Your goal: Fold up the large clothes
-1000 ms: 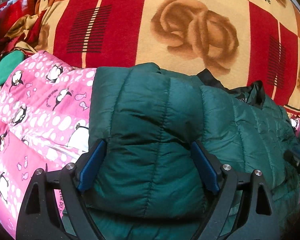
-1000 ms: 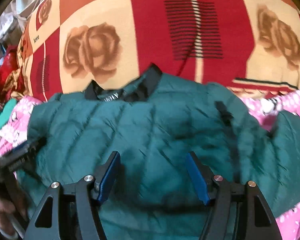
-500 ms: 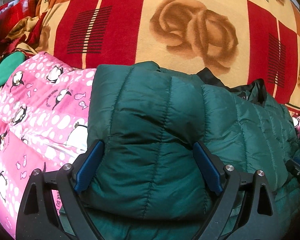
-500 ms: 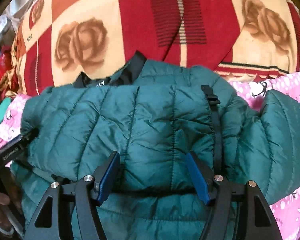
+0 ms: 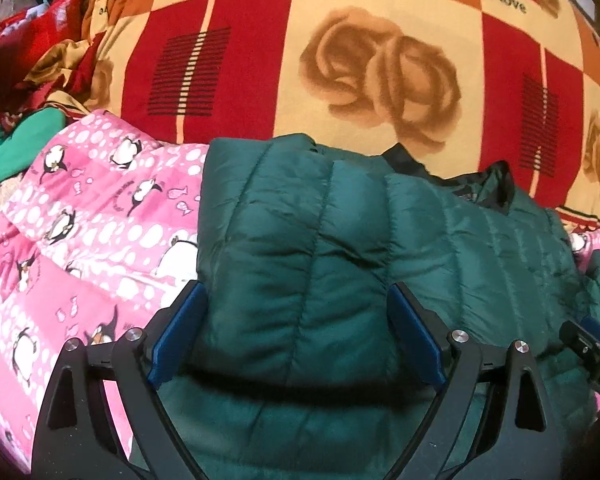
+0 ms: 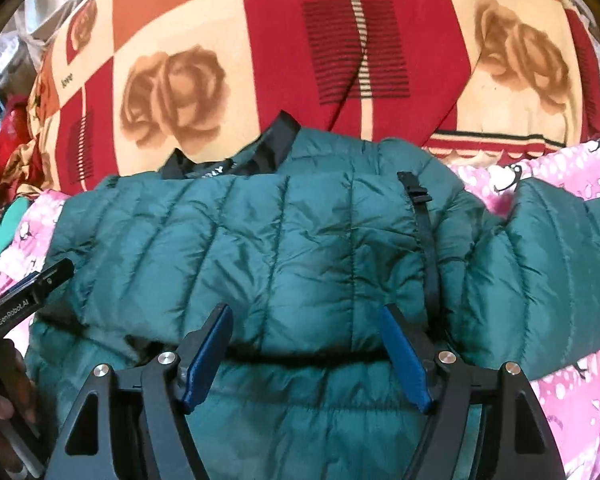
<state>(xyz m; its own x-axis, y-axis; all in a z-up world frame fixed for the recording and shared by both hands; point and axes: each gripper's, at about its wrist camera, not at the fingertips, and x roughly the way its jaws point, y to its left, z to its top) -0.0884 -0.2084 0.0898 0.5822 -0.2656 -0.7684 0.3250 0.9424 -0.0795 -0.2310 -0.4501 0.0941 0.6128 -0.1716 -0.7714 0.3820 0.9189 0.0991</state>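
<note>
A: Any writing readable?
B: "love" on the rose-print blanket (image 5: 380, 20); "GenRobot.AI" on the left hand-held gripper (image 6: 28, 304), seen only from the right wrist.
A: And the jacket?
B: The green puffer jacket (image 6: 292, 240) lies folded on the pink penguin quilt (image 5: 80, 220), collar (image 6: 276, 144) toward the blanket. One sleeve (image 6: 560, 272) reaches toward the quilt's right edge.
A: Grippers?
B: Left hand-held gripper (image 5: 296, 332) and right hand-held gripper (image 6: 308, 352) both spread wide, pinching nothing, over the jacket.

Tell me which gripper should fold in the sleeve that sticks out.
Right, probably. The loose sleeve of the green puffer jacket sprawls over the pink penguin blanket beside the open right gripper. The open left gripper sits at the opposite, already folded edge.
</note>
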